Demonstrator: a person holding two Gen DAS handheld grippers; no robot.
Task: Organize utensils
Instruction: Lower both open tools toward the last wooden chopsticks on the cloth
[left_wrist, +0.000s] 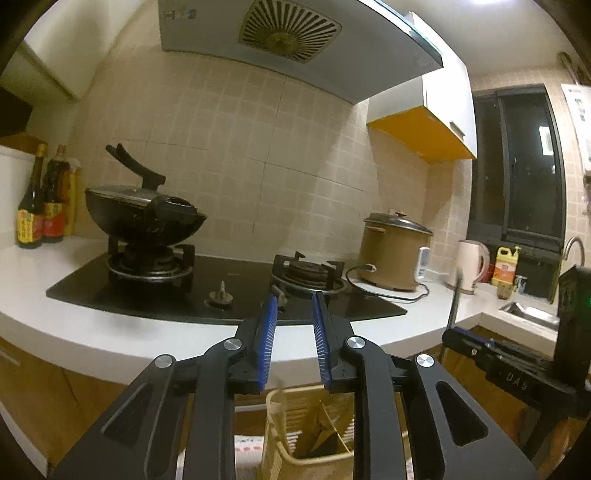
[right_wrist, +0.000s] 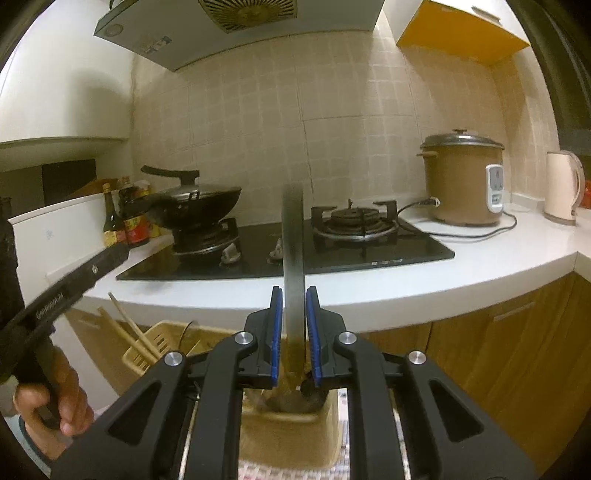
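The right gripper (right_wrist: 294, 325) was clamped on a metal utensil handle (right_wrist: 293, 258) standing upright above the slatted utensil basket (right_wrist: 147, 347), not yet stowed. The left gripper (left_wrist: 294, 343) hung apart, empty (chopsticks (right_wrist: 129, 325) already in the basket).

Dim warm overhead light, fisheye-bent edges, slight motion blur

Blue ribbed pads (left_wrist: 269, 332) on black grippers; beige slotted basket (left_wrist: 280, 435) bottom centre; black wok (left_wrist: 144, 218) left; brown cooker (left_wrist: 391, 254) right; beige grid tiles (left_wrist: 221, 122); orange cabinet underside (left_wrist: 421, 136).
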